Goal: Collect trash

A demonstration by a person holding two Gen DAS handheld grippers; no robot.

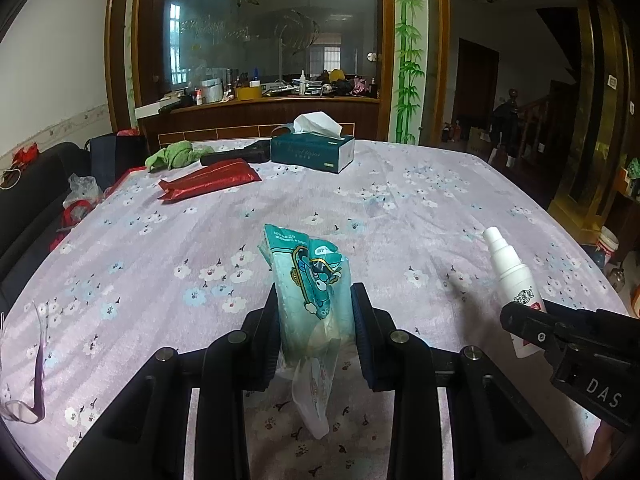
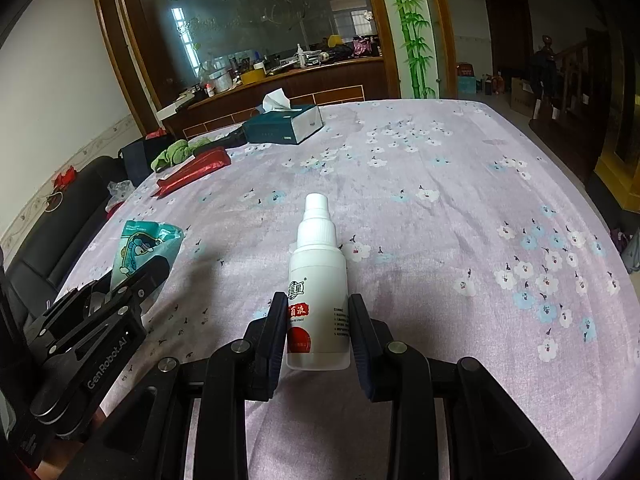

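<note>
Your left gripper [image 1: 314, 320] is clamped on the teal snack wrapper [image 1: 310, 280], both pads pressed against its sides. The wrapper stands with its long axis running away from you toward twelve o'clock, its crumpled clear tail hanging down behind the fingers toward six. Your right gripper [image 2: 318, 328] is closed around the lower body of the white spray bottle [image 2: 318, 276]; the bottle's long axis also points to twelve o'clock, cap farthest from you, base tucked between the fingers. Both pieces look lifted just above the floral tablecloth [image 1: 420, 200], though the exact gap is hard to judge.

From the left camera the bottle sits at about three o'clock, near; from the right camera the wrapper sits at about nine o'clock. So each hand is already loaded and the two lie side by side.

No bin or bag shows clearly in either view, so your next move probably depends on finding where to drop these. Farther out, at eleven o'clock, a red foil packet [image 1: 210, 180], a green cloth [image 1: 174, 156] and a tissue box [image 1: 312, 152] remain on the table, nearer your left hand's side.
</note>
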